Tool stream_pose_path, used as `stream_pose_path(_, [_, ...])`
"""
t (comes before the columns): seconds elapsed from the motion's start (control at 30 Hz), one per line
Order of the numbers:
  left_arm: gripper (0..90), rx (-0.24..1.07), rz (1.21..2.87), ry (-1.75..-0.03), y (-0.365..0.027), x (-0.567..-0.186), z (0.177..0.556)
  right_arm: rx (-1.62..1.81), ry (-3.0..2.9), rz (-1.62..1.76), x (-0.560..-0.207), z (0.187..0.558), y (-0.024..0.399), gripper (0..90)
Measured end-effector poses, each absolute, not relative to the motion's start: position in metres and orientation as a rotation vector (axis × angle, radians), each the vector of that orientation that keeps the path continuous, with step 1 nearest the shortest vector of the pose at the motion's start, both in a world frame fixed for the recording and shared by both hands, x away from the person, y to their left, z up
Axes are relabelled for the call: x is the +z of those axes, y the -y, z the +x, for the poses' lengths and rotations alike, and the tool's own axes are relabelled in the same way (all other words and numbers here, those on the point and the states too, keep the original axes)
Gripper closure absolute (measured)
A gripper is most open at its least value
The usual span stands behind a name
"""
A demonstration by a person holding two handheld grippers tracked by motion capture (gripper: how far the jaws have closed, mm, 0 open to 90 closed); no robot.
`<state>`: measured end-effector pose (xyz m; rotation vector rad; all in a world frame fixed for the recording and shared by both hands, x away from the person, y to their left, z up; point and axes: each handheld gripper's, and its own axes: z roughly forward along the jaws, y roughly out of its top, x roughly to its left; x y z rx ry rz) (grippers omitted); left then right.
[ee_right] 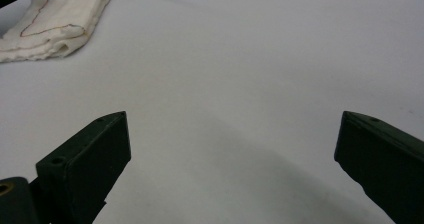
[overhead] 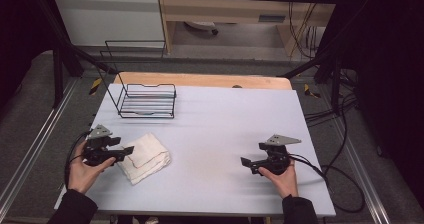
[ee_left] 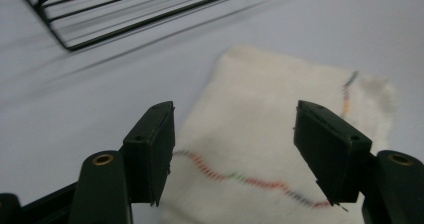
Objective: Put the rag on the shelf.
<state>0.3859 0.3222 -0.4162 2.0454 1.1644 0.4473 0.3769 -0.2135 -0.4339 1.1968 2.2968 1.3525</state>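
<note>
At the near left of the pale grey table (overhead: 220,134), a folded white cloth with a thin multicoloured stitched line (overhead: 145,157) lies flat, and the left gripper (overhead: 129,150) sits at its left edge with its tips over the cloth's border. In the left gripper view its two black jaws stand apart with the cloth (ee_left: 260,149) spread between and beyond them; the pads do not press on it, so nothing is held. The cloth therefore lies straight ahead of that gripper, and its longer side seems to run slantwise, from near left toward far right as the high view shows it. The right gripper (overhead: 244,162) rests well apart on the right half of the table, pointing left toward the cloth, its jaws wide open over bare tabletop; in its own view the cloth (ee_right: 50,26) is far off at the upper left. The left hand (overhead: 84,171) is plainly the nearer one, so any pick-up probably falls to it. Behind the cloth, toward the far left, stands a black wire rack with a tall wire back (overhead: 148,104); I can make out nothing lying in it.
</note>
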Motion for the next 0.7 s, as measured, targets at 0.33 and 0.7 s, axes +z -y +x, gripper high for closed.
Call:
stream_pose_path(0.33, [53.8, 0.326, 2.105, -1.201, -0.342, -0.438, 0.404, 1.318, -2.345, 1.121, -0.426, 0.381, 0.155, 4.3])
stream_pose_path(0.7, [72.7, 0.272, 2.101, -1.207, -0.341, -0.439, 0.402, 1.34, -2.428, 1.015, -0.419, 0.388, 0.062, 15.7])
